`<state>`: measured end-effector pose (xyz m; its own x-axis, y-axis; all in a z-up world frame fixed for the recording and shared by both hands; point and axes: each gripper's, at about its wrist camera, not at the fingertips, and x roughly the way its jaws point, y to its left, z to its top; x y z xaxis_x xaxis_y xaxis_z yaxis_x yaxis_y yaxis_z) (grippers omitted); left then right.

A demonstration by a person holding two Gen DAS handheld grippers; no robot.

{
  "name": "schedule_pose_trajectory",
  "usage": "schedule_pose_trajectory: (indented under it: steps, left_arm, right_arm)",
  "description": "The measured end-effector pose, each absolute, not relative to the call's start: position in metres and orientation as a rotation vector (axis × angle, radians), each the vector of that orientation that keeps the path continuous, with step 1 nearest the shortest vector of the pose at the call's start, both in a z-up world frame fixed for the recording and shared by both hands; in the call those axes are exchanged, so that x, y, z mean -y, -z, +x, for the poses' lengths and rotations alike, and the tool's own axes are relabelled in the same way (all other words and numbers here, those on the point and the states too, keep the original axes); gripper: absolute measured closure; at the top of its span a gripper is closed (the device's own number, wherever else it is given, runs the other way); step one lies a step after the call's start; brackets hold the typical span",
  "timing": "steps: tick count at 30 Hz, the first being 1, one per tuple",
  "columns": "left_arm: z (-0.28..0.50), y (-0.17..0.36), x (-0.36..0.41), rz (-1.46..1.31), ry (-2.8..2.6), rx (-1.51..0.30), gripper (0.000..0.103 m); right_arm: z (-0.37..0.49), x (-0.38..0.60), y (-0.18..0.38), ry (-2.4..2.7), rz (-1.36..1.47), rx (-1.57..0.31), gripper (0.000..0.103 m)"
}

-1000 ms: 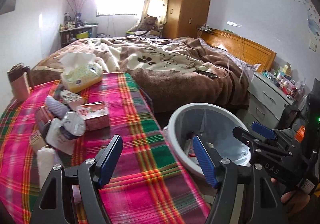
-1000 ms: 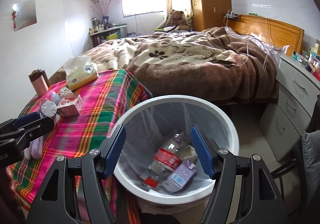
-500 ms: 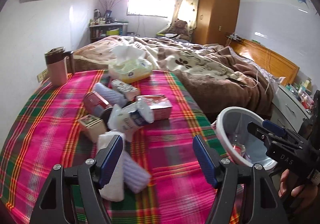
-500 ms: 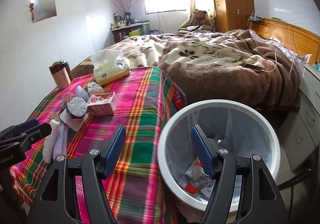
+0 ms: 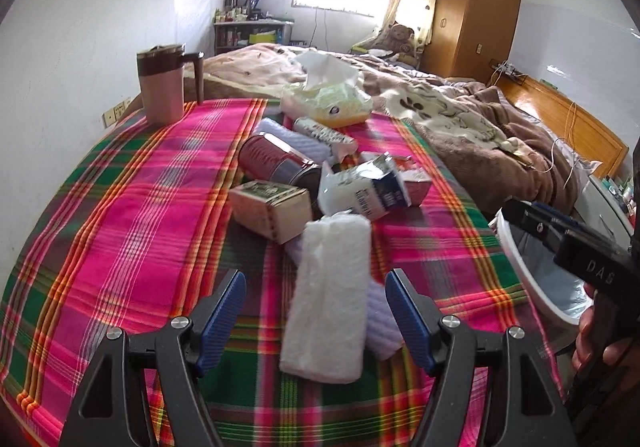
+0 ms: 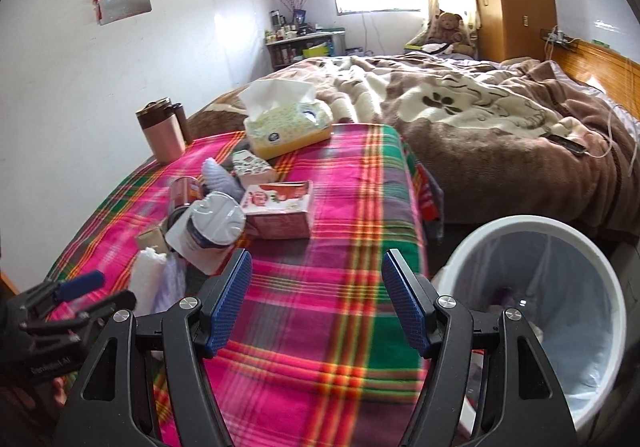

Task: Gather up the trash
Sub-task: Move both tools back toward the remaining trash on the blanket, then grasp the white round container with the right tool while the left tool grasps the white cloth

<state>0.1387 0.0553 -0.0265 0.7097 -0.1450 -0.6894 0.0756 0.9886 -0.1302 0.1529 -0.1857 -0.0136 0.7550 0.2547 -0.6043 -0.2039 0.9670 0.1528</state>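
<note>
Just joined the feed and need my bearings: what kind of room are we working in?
A lived-in bedroom, it seems: a bed with a rumpled brown blanket, a wooden wardrobe, and a teddy bear by the window. The trash lies on a plaid-covered table beside a white bin.

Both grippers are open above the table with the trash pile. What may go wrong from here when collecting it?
1. The left hand-held gripper frames a white folded cloth lying across a lilac one; both might get pinched.
2. The items are packed close, so pulling one may roll the red can.
3. The bin stands off the table edge; a drop could miss.
</note>
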Motion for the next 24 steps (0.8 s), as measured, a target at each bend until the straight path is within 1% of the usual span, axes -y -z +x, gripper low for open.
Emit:
schedule_pose_trajectory:
  steps: [7, 15, 16, 18, 19, 20, 24]
  left_arm:
    - [0.148, 0.045, -0.065, -0.138, 0.157, -0.827, 0.031]
    - [0.156, 0.056, -0.075, -0.179, 0.172, -0.847, 0.031]
    - [0.157, 0.058, -0.078, -0.197, 0.177, -0.852, 0.033]
    - [0.159, 0.060, -0.083, -0.222, 0.175, -0.858, 0.042]
    - [0.159, 0.061, -0.085, -0.228, 0.166, -0.862, 0.051]
    - [0.159, 0.061, -0.087, -0.227, 0.160, -0.863, 0.056]
    - [0.161, 0.063, -0.094, -0.247, 0.160, -0.863, 0.059]
  right_arm:
    - [0.165, 0.162, 0.020, -0.297, 0.092, -0.700, 0.034]
    - [0.178, 0.143, 0.026, -0.336, 0.144, -0.737, 0.034]
    - [0.179, 0.141, 0.026, -0.342, 0.151, -0.740, 0.034]
    - [0.181, 0.139, 0.027, -0.356, 0.172, -0.744, 0.034]
    - [0.182, 0.137, 0.027, -0.364, 0.182, -0.746, 0.034]
    - [0.184, 0.136, 0.028, -0.375, 0.194, -0.750, 0.034]
    - [0.189, 0.129, 0.030, -0.383, 0.213, -0.770, 0.034]
